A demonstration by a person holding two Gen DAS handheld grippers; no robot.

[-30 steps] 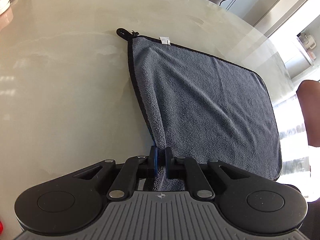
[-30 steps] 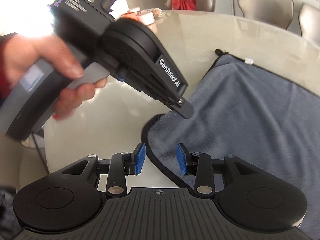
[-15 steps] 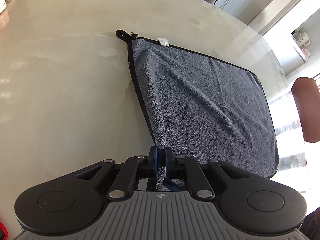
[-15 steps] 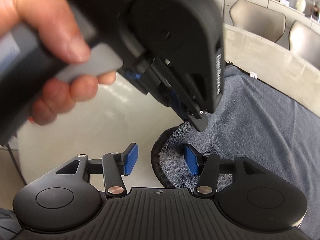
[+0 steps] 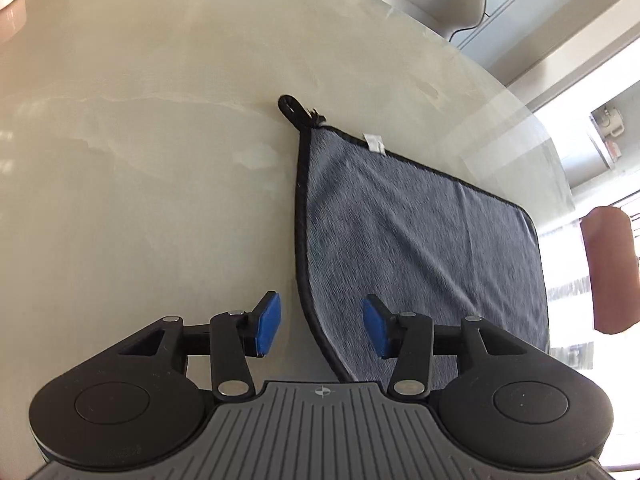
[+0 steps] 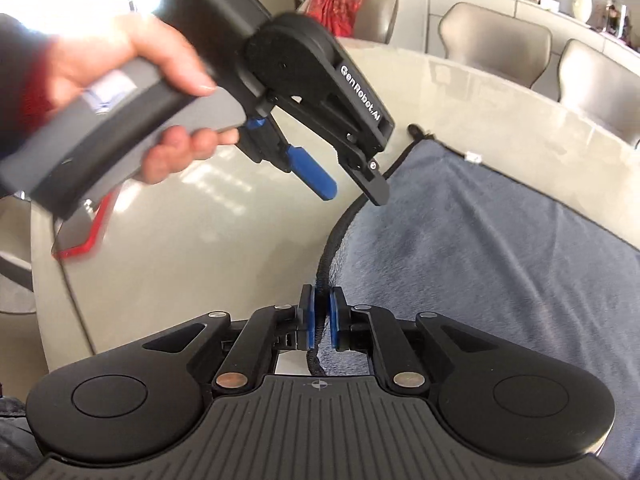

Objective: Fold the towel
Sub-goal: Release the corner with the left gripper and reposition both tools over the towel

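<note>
A grey towel (image 5: 420,248) with black edging lies flat on the pale glossy table (image 5: 140,200); a black loop (image 5: 290,106) and a white tag (image 5: 374,142) mark its far corner. My left gripper (image 5: 322,326) hovers over the towel's near left edge, its jaws opening with nothing pressed between them. In the right wrist view the towel (image 6: 480,264) spreads to the right, and my right gripper (image 6: 321,316) is shut on its black-edged near corner. The left gripper (image 6: 352,190), held by a hand (image 6: 160,76), hangs above the towel's left edge.
Grey chairs (image 6: 492,44) stand behind the table's far rim. A brown chair back (image 5: 610,268) shows at the right past the table edge. A red-edged object (image 6: 86,232) lies at the left.
My left gripper let go of the towel's near edge, opened and pulled back; the lifted fold now lies flat. My right gripper closed onto the towel's near corner.
</note>
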